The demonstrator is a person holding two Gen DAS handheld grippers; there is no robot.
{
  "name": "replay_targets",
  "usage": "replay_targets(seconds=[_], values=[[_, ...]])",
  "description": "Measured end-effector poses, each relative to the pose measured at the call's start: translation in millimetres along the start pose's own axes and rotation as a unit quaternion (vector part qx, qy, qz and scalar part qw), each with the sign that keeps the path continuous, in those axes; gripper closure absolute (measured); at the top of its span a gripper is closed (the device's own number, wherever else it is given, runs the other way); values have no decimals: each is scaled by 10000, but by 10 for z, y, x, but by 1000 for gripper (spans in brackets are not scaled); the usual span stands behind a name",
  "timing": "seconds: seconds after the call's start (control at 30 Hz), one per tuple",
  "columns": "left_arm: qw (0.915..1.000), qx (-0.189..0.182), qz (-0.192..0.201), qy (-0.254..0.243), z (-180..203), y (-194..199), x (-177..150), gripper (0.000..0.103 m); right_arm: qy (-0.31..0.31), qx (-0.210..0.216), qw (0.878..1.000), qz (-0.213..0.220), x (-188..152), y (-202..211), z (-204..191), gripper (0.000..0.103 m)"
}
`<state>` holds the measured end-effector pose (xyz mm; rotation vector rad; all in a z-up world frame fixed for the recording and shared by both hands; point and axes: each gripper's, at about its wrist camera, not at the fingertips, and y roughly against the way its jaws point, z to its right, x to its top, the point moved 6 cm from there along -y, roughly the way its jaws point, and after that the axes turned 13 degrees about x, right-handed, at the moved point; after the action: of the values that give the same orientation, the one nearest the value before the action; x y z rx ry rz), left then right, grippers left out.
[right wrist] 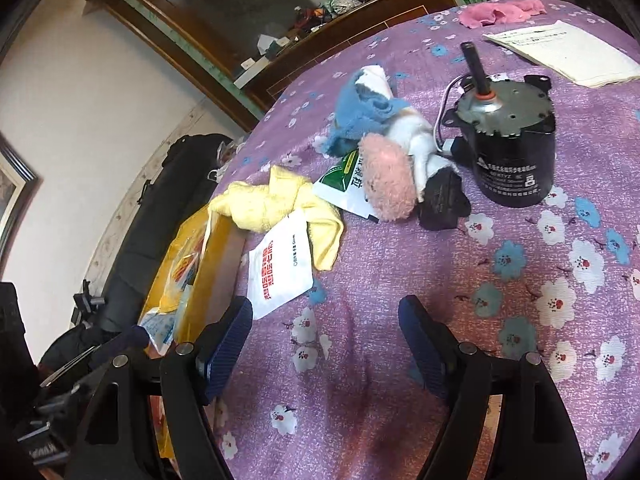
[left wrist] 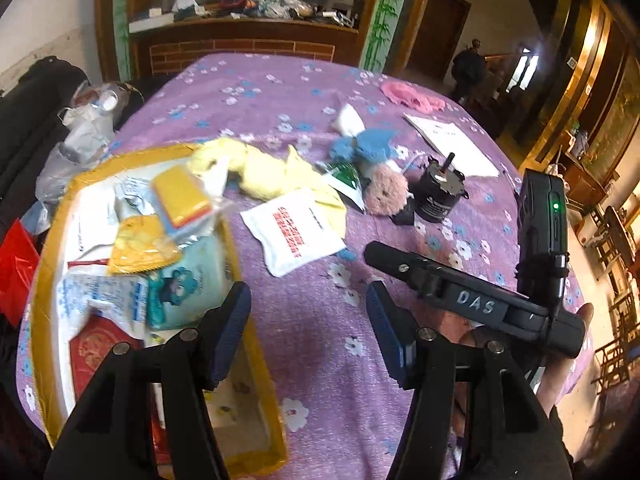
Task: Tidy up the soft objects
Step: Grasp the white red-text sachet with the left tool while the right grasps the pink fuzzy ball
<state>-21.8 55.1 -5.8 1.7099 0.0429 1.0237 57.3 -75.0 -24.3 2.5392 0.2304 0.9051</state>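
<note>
A yellow towel (left wrist: 264, 174) (right wrist: 276, 204) lies crumpled by the yellow-rimmed box (left wrist: 244, 248) (right wrist: 216, 256). A white packet with red print (left wrist: 292, 232) (right wrist: 280, 268) rests on its near edge. A blue-and-white plush (left wrist: 364, 142) (right wrist: 368, 108) and a pink fluffy ball (left wrist: 386, 192) (right wrist: 386, 176) lie beside a green-white packet (left wrist: 344, 178) (right wrist: 344, 180). A pink cloth (left wrist: 410, 96) (right wrist: 500, 12) lies at the far side. My left gripper (left wrist: 308, 304) is open and empty above the box's right edge. My right gripper (right wrist: 326, 312) is open and empty over bare cloth.
The table has a purple flowered cover (left wrist: 320, 360) (right wrist: 520, 280). A black motor with a shaft (left wrist: 438, 192) (right wrist: 508, 136) stands by the plush. A white booklet (left wrist: 452, 144) (right wrist: 560, 52) lies behind it. The box holds several packets. The right gripper's body (left wrist: 480, 300) shows in the left wrist view.
</note>
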Motion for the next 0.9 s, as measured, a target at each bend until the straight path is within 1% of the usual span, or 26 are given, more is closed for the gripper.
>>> replay_targets(seconds=[0.17, 0.27, 0.33, 0.4, 0.57, 0.63, 0.67, 0.73, 0.8, 0.9], values=[[10000, -2, -27, 2, 56, -38, 11, 44, -4, 54, 9998, -177, -36, -117, 21, 26], [9999, -48, -35, 96, -4, -40, 17, 44, 13, 46, 9998, -170, -32, -130, 18, 26], [9997, -180, -87, 171, -51, -57, 27, 44, 31, 2, 9999, -152, -22, -150, 20, 27], [9994, -231, -122, 233, -100, -69, 46, 44, 22, -5, 9999, -135, -16, -144, 22, 27], [9989, -309, -118, 327, -158, -60, 75, 44, -28, -38, 9999, 97, 20, -3, 9, 26], [9988, -329, -111, 332, -180, -53, 79, 44, -28, 32, 10000, 84, 62, 25, -38, 26], [9988, -330, -114, 349, -195, -47, 81, 45, 16, 48, 10000, -11, 113, 13, -88, 27], [9986, -359, -106, 368, -214, -36, 89, 44, 126, -58, 9999, -24, 217, 18, -144, 27], [9985, -359, -85, 415, -232, -23, 88, 44, 326, -377, 9987, 85, 390, 51, -168, 27], [9982, -392, -106, 438, -239, -22, 76, 44, 339, -785, 9963, 67, 603, -12, -95, 29]])
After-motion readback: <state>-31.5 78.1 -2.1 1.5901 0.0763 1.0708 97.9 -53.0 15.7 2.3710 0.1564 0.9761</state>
